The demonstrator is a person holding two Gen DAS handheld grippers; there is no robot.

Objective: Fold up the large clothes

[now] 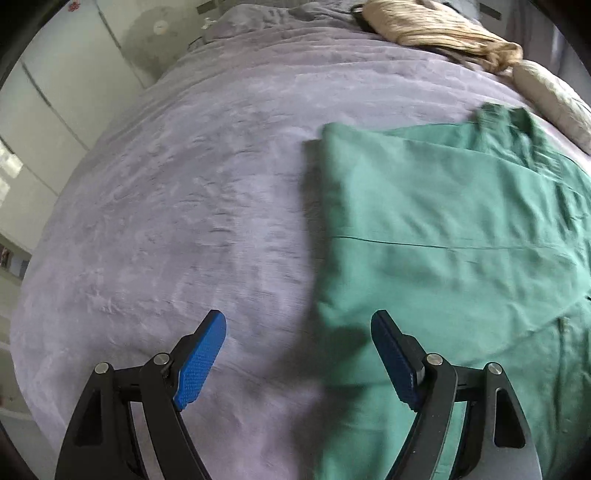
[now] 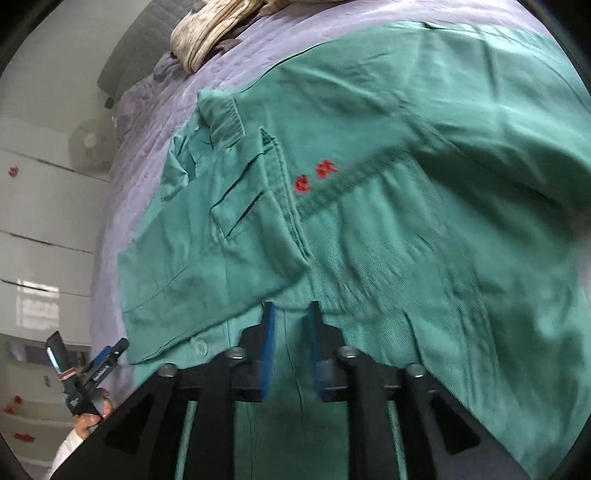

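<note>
A large green work jacket (image 1: 443,229) lies on a bed covered in a lilac blanket (image 1: 184,206). In the left wrist view its left side is folded over, with a straight fold edge. My left gripper (image 1: 299,325) is open and empty, hovering over the blanket at the jacket's near left corner. In the right wrist view the jacket (image 2: 369,184) shows a folded sleeve with cuff and red embroidery (image 2: 316,176). My right gripper (image 2: 291,314) is nearly shut with green jacket fabric between its blue pads; the view is blurred. The left gripper also shows in the right wrist view (image 2: 85,369).
A beige bundle of cloth (image 1: 436,29) and a pale pillow (image 1: 550,99) lie at the far end of the bed. White cabinets (image 1: 55,92) and a fan (image 1: 159,33) stand beyond the bed's left edge.
</note>
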